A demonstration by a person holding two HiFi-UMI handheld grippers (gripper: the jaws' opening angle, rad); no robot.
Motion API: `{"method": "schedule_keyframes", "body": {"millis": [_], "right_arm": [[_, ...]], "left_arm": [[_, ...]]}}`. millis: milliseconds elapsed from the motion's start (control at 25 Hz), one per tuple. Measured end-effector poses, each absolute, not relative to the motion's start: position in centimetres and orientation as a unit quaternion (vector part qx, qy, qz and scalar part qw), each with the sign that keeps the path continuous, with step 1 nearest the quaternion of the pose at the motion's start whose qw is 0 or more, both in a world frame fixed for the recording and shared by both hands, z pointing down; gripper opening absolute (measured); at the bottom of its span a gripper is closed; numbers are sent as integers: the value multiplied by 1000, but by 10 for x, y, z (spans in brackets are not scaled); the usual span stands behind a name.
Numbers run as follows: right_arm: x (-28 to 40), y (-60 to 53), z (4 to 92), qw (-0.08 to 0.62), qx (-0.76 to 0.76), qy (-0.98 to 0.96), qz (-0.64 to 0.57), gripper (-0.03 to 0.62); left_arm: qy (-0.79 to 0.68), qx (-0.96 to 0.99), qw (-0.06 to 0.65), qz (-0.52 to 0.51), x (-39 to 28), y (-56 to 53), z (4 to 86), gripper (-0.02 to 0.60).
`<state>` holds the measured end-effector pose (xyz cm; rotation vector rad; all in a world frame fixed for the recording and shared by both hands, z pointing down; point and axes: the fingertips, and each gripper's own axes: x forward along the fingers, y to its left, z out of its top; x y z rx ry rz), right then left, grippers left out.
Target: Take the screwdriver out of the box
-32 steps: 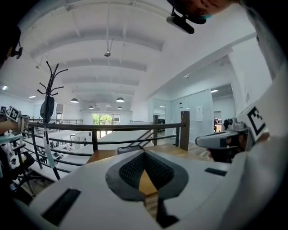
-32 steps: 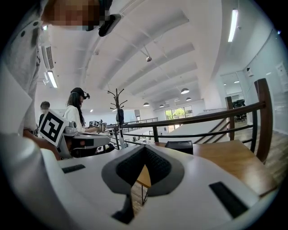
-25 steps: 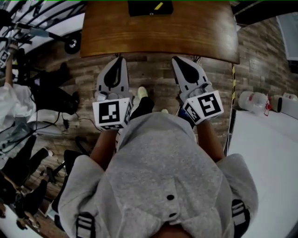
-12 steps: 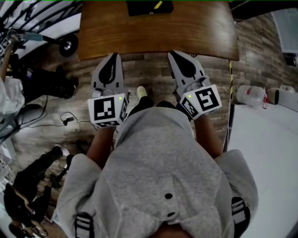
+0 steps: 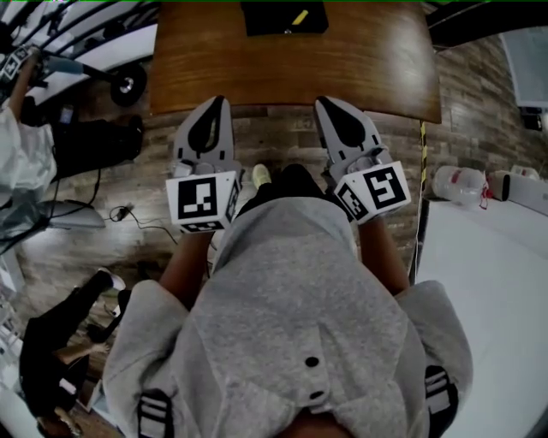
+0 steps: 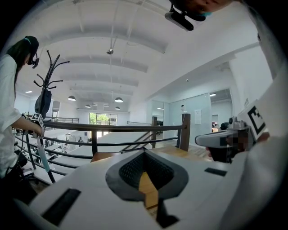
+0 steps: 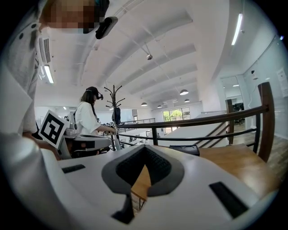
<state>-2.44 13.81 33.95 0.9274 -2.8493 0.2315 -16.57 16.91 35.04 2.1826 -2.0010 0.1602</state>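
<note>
Both claws closed and empty, left gripper [image 5: 220, 104] and right gripper [image 5: 323, 106] short of the table [image 5: 257, 68]; the screwdriver [image 5: 299, 17] (yellow bit) lies in the far box [image 5: 265, 19], so a blind, unopened reach could shove it off.

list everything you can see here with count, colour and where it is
table: one, brown wood, ahead of both grippers
box: one, black, far edge of the table
yellow item: one, in the box, probably the screwdriver
jug: at least one, white, floor at right
railing: one, dark, beyond the table
coat stand: one, black, past the railing
other person: one, white top, at left
left gripper: one, white and grey, shut, empty
right gripper: one, white and grey, shut, empty
hoodie: one, grey, on the wearer
</note>
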Motion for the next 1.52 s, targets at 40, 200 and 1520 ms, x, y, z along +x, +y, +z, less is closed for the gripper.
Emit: {"method": "schedule_keyframes", "body": {"millis": [40,200,1520], "right_arm": [[-24,136,340,69,308,-946,77,12],[-29,126,342,73,308,-945,79,14],[-23,-41,348,78,269,-956,86,12]], "left_arm": [[-672,733,89,53,-165,167,351,12],[-673,731,98,55,-169,160,357,12],[-682,719,109,79,-146,6,359,12]]}}
